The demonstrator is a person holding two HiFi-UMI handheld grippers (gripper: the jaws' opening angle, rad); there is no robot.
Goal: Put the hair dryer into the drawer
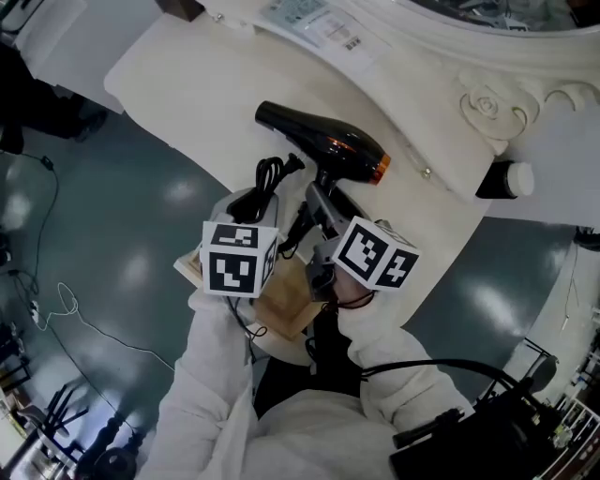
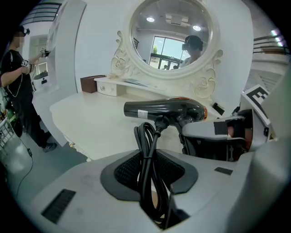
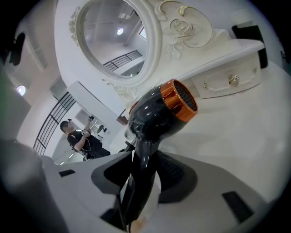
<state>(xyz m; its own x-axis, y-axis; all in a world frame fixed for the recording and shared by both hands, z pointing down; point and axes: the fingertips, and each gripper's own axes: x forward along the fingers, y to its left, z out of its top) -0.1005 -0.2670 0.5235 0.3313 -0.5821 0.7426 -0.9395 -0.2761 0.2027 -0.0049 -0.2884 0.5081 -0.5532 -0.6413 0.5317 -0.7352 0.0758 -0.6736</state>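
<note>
Two grips: left tongs [image 2: 151, 172] pinch the coiled cord [image 2: 146, 145], right tongs [image 3: 138, 173] pinch the hair dryer [image 1: 323, 145] by its handle [image 3: 142, 152], over the bench [image 1: 187, 94] near its curved edge, with open floor [image 1: 112, 225] beside.

The head view looks steeply down on the bench [image 1: 178, 89]. The left gripper view and right gripper view look from close by. All share the hair dryer [image 1: 323, 142].

The dryer [image 1: 323, 145] handle's end is hidden inside the right hand-held gripper [image 1: 319, 211], the cord [image 1: 267, 178] loops inside the left hand-held gripper [image 1: 251, 202]. Above the dryer, the mirror [image 1: 487, 11] is cut off by the edge.
</note>
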